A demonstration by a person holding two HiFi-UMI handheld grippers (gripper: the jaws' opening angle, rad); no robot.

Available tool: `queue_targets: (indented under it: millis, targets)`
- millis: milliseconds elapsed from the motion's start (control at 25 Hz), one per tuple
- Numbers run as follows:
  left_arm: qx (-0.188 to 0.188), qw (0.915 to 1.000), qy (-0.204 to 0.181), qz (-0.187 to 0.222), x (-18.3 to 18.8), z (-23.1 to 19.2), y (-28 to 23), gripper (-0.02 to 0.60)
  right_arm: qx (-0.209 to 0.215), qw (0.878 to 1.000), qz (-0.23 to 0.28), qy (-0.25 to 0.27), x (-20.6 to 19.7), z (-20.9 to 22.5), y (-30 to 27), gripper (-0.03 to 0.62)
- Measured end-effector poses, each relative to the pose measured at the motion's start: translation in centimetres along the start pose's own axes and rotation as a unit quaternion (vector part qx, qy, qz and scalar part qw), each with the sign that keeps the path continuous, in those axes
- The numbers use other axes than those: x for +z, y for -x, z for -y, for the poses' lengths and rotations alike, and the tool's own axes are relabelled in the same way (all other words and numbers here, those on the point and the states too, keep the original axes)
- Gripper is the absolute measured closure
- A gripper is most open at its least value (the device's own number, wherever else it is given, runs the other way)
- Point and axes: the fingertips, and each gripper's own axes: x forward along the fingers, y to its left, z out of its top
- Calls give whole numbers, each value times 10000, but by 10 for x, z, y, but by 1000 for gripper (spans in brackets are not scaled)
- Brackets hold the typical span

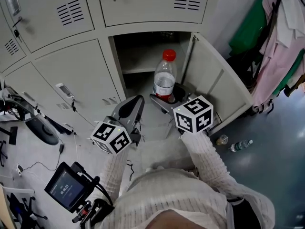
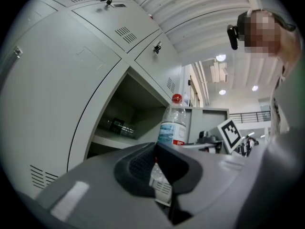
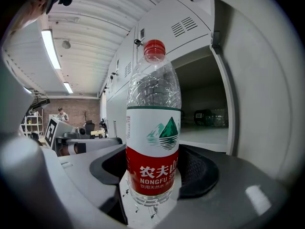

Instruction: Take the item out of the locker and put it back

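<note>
The left gripper (image 1: 136, 104) was positioned before a closed locker door (image 1: 78, 78), jaws together with nothing between them. To its right, the right gripper (image 1: 169, 98) was clamped on the lower body of the upright red-capped water bottle (image 1: 165, 75), at the mouth of the open locker compartment (image 1: 143, 56), beside its swung-out door (image 1: 214, 75).

Soft, even light filled the head view, with little shadow except inside the open locker compartment (image 1: 143, 51), which was dark at upper centre. Both gripper views bulged hard toward their rims and went black at the corners (a wide-angle lens at work). In the right gripper view a fluorescent tube (image 3: 49, 46) blazed at upper left, while the water bottle (image 3: 152, 142) was sharp at centre. In the left gripper view, ceiling lamps (image 2: 220, 57) glared right of centre, and the left gripper (image 2: 155, 149) looked soft across the bottom.
</note>
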Motion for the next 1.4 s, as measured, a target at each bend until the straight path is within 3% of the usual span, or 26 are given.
queue_targets:
  millis: [280, 520, 1000, 1400]
  targets:
    - [131, 9999, 60, 8, -2, -12, -1, 575, 5, 9992, -370, -179, -13, 7, -21, 284]
    - [111, 9998, 132, 141, 6, -23, -6, 575, 317, 9957, -466, -735, -13, 18, -53, 284]
    - [123, 9993, 231, 275, 21, -47, -13, 575, 704, 9922, -770, -678, 15, 22, -102, 284]
    - [45, 9997, 102, 204, 30, -49, -34, 575, 645, 9925, -761, -706, 45, 33, -110, 283]
